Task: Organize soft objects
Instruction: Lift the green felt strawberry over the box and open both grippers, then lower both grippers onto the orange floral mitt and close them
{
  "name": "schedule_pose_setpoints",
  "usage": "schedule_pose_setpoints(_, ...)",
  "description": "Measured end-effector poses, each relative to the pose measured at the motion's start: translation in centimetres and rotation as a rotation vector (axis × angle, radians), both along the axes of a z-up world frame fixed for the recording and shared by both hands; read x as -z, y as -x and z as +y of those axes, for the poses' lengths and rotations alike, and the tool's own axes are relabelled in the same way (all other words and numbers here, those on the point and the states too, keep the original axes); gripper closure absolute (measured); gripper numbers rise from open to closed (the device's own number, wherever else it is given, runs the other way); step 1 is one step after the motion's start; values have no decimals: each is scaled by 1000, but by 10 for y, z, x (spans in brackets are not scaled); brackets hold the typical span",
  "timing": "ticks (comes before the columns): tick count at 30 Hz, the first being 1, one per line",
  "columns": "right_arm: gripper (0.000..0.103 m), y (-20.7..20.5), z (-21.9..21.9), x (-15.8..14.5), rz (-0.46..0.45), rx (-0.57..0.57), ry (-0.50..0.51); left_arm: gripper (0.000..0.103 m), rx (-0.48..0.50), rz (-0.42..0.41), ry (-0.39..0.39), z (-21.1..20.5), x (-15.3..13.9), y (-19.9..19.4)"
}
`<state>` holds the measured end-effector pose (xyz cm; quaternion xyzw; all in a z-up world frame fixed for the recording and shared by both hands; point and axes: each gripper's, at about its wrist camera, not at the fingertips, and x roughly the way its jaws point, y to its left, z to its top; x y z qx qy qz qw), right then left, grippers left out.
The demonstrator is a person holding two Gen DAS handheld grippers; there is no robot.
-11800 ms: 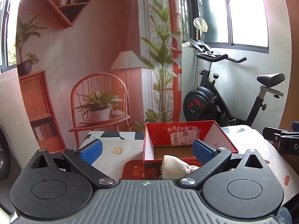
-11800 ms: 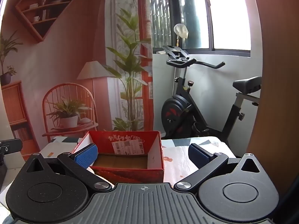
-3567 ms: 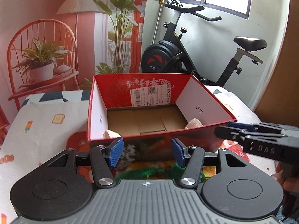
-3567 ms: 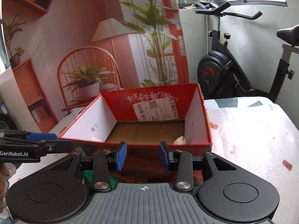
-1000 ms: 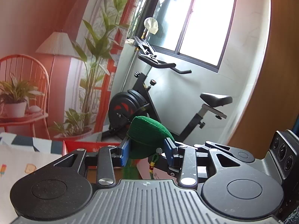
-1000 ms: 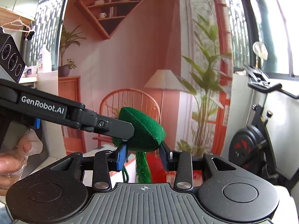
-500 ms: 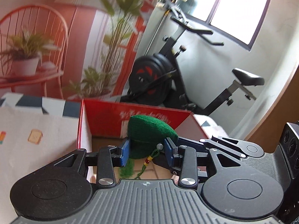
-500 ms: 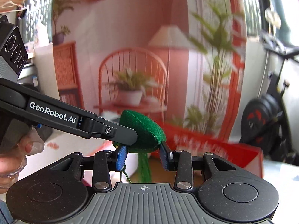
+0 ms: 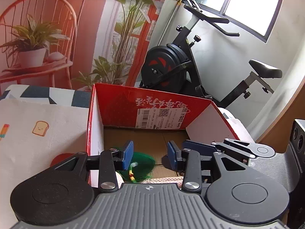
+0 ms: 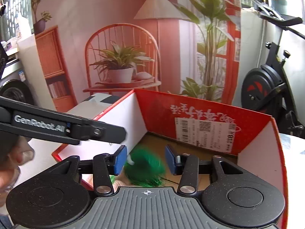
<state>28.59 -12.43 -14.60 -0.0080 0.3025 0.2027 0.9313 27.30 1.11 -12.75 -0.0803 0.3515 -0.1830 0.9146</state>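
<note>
The green soft toy (image 10: 144,167) lies, blurred, perhaps mid-drop, inside the red box (image 10: 209,114). Left gripper (image 9: 149,154) jaws stand spread and empty; right gripper (image 10: 145,159) jaws are opening, clear of it.

Green soft toy (image 9: 142,162) lies in the red box (image 9: 122,103), below the open left gripper (image 9: 149,154)

An exercise bike (image 9: 183,64) stands well beyond the tool, up and to its right, its black saddle (image 9: 266,71) farther right. Behind, a printed backdrop (image 10: 122,43) shows an orange chair holding a potted plant, a lamp and tall leaves. Left of the tool, the counter (image 9: 38,126) wears a cloth with a toast motif (image 9: 40,128).
</note>
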Motion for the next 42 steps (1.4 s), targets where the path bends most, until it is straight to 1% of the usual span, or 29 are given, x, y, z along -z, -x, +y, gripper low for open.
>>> schedule_pose_setpoints(4, 61, 11, -13, -3, -6, 32, -16, 62, -7, -23, -19, 5, -8, 15)
schedule_pose_setpoints(6, 61, 21, -21, -7, -18, 41, -26, 62, -10, -27, -14, 9, -13, 25)
schedule_pose_setpoints(9, 61, 39, -32, -14, -45, 51, -42, 62, -4, -39, -10, 13, -20, 46)
schedule_pose_setpoints(12, 61, 61, -42, -19, -61, 67, -64, 62, 11, -52, -30, 12, -23, 69)
schedule_pose_setpoints(16, 61, 92, -52, -22, -79, 95, -96, 62, 25, -42, -46, 8, -17, 98)
schedule_pose_setpoints(20, 61, 121, -58, -17, -71, 118, -95, 62, 25, -8, -51, 2, -3, 118)
schedule_pose_setpoints(23, 61, 142, -60, -6, -43, 132, -94, 62, 29, 33, -36, -3, 13, 129)
schedule_pose_setpoints(27, 61, 166, -63, 16, 17, 150, -78, 62, 26, 84, -50, -6, 33, 141)
schedule_pose_setpoints(29, 63, 174, -68, 29, 68, 160, -109, 62, 15, 100, -54, -5, 40, 143)
schedule_pose_setpoints(31, 63, 177, -71, 40, 107, 169, -128, 62, -5, 111, -48, -1, 43, 142)
schedule_pose_setpoints(37, 64, 173, -69, 67, 190, 172, -102, 62, -57, 134, -20, 9, 51, 142)
schedule_pose_setpoints(42, 64, 169, -70, 75, 203, 168, -113, 62, -78, 170, -4, 11, 60, 137)
